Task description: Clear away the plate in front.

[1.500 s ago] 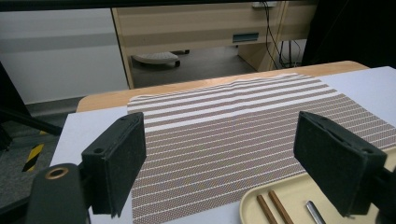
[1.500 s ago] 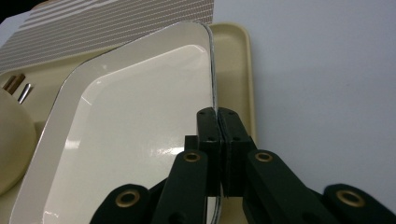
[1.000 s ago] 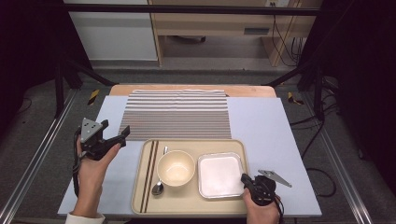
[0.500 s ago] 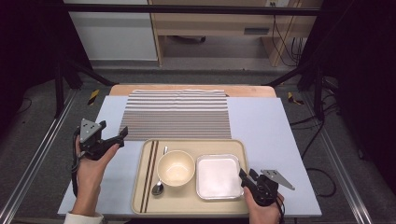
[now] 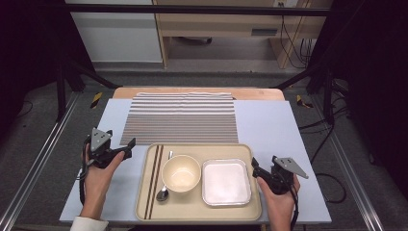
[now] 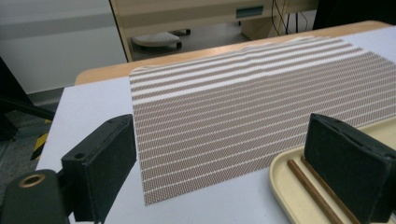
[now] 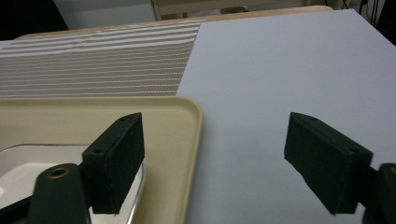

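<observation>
At the tray's left edge, the left gripper hangs wide open and empty, chopsticks just right of its tips. Bowl, spoon and square dish sit further right. Beside the near-right rim, the right gripper has just been opening, nothing between its pads. Uneven lifting could tip the bowl or slide the chopsticks.
</observation>
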